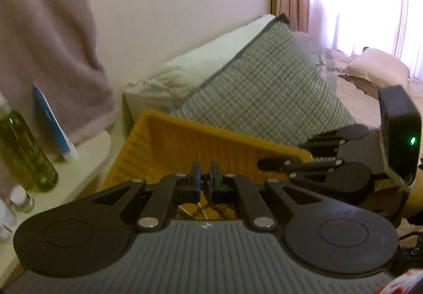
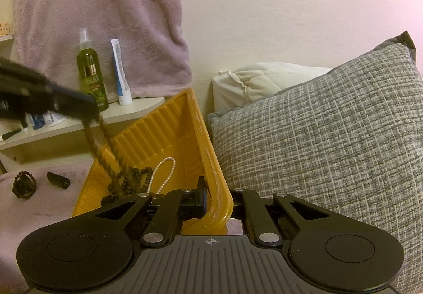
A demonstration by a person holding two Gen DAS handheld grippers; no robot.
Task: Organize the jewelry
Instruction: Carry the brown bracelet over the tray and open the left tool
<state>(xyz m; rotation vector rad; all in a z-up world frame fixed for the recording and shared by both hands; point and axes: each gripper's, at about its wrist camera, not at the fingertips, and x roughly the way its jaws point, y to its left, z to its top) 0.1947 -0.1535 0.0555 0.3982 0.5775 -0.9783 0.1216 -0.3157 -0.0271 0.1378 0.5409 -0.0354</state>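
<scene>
Your left gripper (image 2: 91,109) pinches a brown bead necklace (image 2: 111,159), its strands hanging into the yellow tray (image 2: 169,133) beside a pearl strand (image 2: 162,172). Your right gripper (image 2: 208,199) is clamped on the tray's rim.

The left tongs (image 1: 205,177) pinch a dark beaded necklace (image 1: 211,201) that hangs over the yellow tray (image 1: 185,146), whose right rim the right tongs (image 1: 267,163) meet, with a grey checked cushion (image 1: 264,88) behind and a green bottle (image 1: 26,146) on the shelf (image 1: 79,167) at left.
</scene>
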